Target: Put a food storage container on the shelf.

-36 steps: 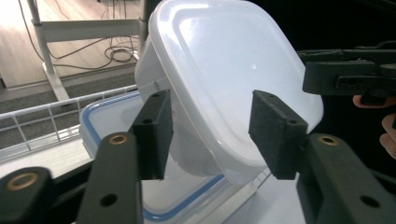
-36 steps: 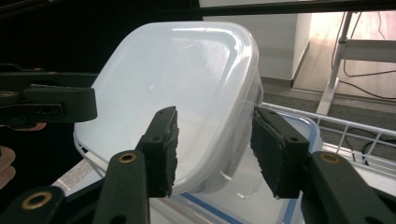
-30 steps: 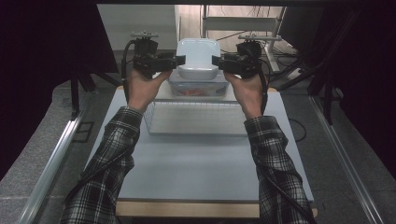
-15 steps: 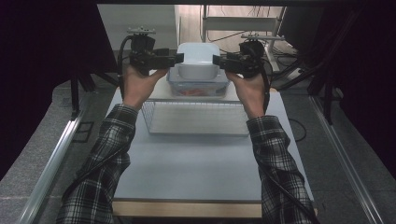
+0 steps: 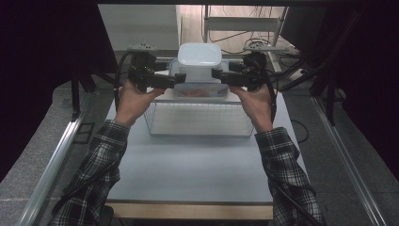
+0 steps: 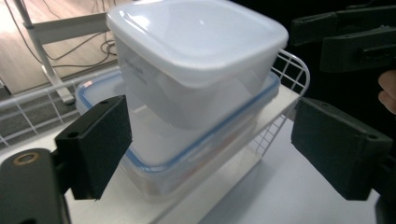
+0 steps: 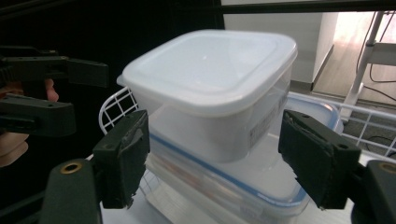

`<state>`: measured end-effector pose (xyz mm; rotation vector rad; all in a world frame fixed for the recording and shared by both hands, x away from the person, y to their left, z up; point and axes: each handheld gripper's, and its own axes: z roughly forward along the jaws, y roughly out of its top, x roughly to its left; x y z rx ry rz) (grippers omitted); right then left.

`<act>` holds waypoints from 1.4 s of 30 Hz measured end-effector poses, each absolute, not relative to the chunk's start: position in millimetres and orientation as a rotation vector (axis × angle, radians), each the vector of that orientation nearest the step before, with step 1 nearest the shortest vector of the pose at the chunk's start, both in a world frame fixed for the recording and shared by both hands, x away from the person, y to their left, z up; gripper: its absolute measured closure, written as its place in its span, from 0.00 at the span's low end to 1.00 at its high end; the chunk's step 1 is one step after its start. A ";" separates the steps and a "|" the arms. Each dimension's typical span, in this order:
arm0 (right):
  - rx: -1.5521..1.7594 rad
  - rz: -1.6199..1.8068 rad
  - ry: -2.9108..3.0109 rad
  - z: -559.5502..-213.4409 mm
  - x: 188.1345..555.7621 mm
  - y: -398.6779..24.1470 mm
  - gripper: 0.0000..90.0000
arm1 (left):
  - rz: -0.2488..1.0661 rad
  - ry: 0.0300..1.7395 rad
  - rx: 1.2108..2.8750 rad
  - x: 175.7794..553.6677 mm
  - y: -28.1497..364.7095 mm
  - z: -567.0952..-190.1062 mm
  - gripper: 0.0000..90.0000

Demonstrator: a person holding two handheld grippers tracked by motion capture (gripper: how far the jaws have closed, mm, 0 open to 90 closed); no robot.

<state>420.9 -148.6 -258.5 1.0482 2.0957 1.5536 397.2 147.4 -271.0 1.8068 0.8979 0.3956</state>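
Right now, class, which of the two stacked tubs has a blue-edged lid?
The lower tub: flatter and wider, blue seal around its lid. The upper tub is all white.

A square white tub (image 5: 199, 60) with a fitted white lid and cloudy, see-through walls stands upright on top of a flat clear box (image 5: 197, 87) with a blue-rimmed lid. The box is wider than the tub, lies level, and shows something reddish inside. The box rests at the far end of a white wire basket (image 5: 201, 118), with the tub centred above it.
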 end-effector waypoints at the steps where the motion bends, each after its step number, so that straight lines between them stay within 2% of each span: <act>1: 1.046 1.551 2.101 -260.6 420.1 -149.1 0.26 | 0.394 0.895 1.812 395.6 146.9 -273.3 0.12; 18: 0.953 1.536 2.161 -286.8 397.7 -148.4 0.11 | 0.430 0.855 1.853 374.5 142.8 -311.5 0.03; 42: 0.897 1.488 2.252 -329.5 374.8 -148.0 0.04 | 0.423 0.813 1.895 349.9 138.0 -356.3 0.02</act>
